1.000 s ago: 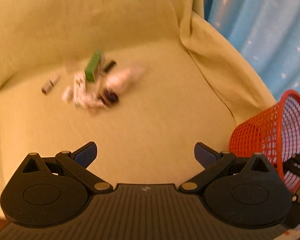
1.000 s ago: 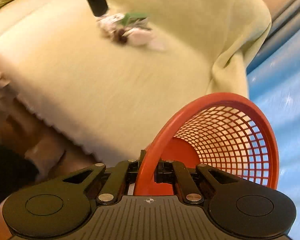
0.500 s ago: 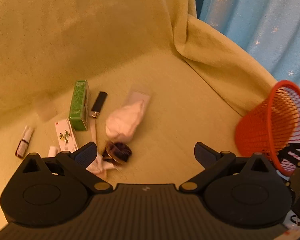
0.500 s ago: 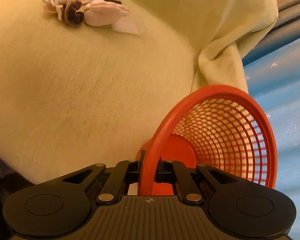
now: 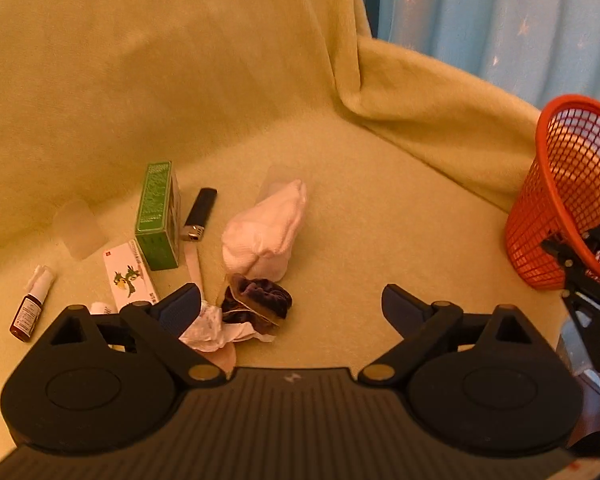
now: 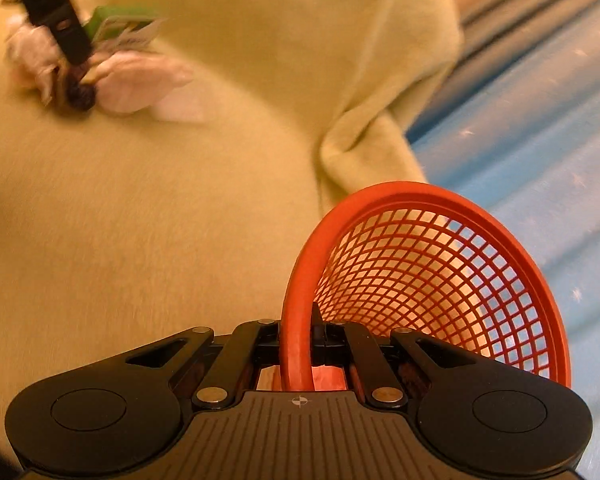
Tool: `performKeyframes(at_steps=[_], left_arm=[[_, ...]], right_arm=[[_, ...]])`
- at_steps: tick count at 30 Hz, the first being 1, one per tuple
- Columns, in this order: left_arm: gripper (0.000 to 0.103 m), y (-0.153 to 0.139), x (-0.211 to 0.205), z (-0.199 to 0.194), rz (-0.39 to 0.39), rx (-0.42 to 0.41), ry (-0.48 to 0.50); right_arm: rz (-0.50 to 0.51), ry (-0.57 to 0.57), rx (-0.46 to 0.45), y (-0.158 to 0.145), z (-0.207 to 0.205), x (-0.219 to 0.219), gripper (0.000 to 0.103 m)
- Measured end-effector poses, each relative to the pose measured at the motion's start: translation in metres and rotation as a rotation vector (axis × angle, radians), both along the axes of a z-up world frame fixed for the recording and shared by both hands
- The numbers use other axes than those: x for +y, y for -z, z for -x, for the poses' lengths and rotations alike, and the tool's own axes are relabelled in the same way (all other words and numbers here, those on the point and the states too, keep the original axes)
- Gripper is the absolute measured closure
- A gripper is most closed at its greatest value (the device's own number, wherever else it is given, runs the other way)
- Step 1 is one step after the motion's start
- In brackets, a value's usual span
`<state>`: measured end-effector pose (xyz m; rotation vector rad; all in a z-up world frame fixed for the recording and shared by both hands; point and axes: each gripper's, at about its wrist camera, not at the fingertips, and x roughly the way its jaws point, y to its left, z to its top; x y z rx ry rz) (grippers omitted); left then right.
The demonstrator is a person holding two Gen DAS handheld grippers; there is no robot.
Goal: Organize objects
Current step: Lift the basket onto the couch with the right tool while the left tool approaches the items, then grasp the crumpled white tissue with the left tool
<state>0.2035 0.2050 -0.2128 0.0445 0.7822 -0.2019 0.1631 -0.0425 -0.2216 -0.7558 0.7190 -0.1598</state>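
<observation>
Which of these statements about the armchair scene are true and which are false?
1. The right tool is shut on the rim of the red plastic mesh basket. True.
2. The red mesh basket already holds the green cardboard box. False: the box lies on the yellow-green blanket, and the basket looks empty.
3. The left tool is open and holds nothing. True.
4. The black lighter lies right of the white rolled sock. False: it lies left of the sock, beside the green box.
5. The small brown bottle stands upright. False: it lies flat.
</observation>
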Motion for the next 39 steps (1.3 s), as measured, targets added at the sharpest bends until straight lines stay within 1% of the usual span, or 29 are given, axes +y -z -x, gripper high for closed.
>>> performKeyframes(at_steps=[2, 3, 5, 8, 10, 13, 15, 17, 19, 23, 25, 29, 32, 34, 35, 37, 39], left_arm=[[0.008, -0.005, 0.007, 0.007, -0.004, -0.015, 0.0], [0.008, -0.008, 0.011, 0.01, 0.002, -0.007, -0.008], [0.008, -0.017, 0.02, 0.014, 0.045, 0.006, -0.005], [0.008, -0.029, 0.028, 0.019, 0.045, -0.037, 0.008], [0.008, -0.032, 0.035, 0.021, 0.058, -0.046, 0.01], [0.008, -0.03, 0.048, 0.02, 0.08, -0.041, 0.01], [0.008, -0.025, 0.056, 0.016, 0.083, -0.034, 0.014], [0.01, -0.019, 0.063, 0.01, 0.074, -0.015, 0.018], [0.01, -0.014, 0.07, 0.007, 0.073, -0.014, 0.022], [0.01, -0.004, 0.078, 0.002, 0.055, -0.008, 0.032], [0.012, 0.003, 0.08, 0.001, 0.037, -0.006, 0.047], [0.018, 0.015, 0.083, 0.0, 0.006, 0.011, 0.079], [0.024, 0.022, 0.081, -0.002, -0.039, 0.013, 0.122], [0.035, 0.027, 0.077, -0.006, -0.081, 0.015, 0.156], [0.045, 0.029, 0.075, -0.008, -0.099, 0.02, 0.174], [0.047, 0.033, 0.07, -0.013, -0.135, 0.027, 0.206], [0.059, 0.037, 0.064, -0.017, -0.18, 0.028, 0.238]], right_arm=[[-0.018, 0.043, -0.042, 0.002, -0.002, 0.005, 0.102], [-0.034, 0.07, -0.052, 0.002, -0.004, 0.008, 0.102], [-0.072, 0.119, -0.064, 0.001, -0.005, 0.014, 0.102], [-0.081, 0.16, -0.078, 0.001, -0.013, 0.026, 0.103], [-0.092, 0.199, -0.094, 0.001, -0.02, 0.033, 0.103], [-0.134, 0.301, -0.109, 0.002, -0.034, 0.041, 0.103], [-0.132, 0.349, -0.122, 0.004, -0.039, 0.046, 0.103], [-0.13, 0.38, -0.128, 0.005, -0.044, 0.049, 0.103], [-0.131, 0.409, -0.141, 0.007, -0.044, 0.053, 0.103], [-0.089, 0.439, -0.167, 0.014, -0.046, 0.062, 0.103], [-0.078, 0.452, -0.187, 0.012, -0.047, 0.064, 0.103], [-0.088, 0.483, -0.195, 0.011, -0.051, 0.061, 0.103], [-0.08, 0.468, -0.18, 0.014, -0.052, 0.065, 0.103], [-0.061, 0.452, -0.166, 0.018, -0.052, 0.069, 0.103], [-0.052, 0.445, -0.156, 0.02, -0.054, 0.071, 0.103], [-0.044, 0.436, -0.145, 0.023, -0.055, 0.073, 0.103], [-0.047, 0.431, -0.14, 0.024, -0.055, 0.073, 0.102]])
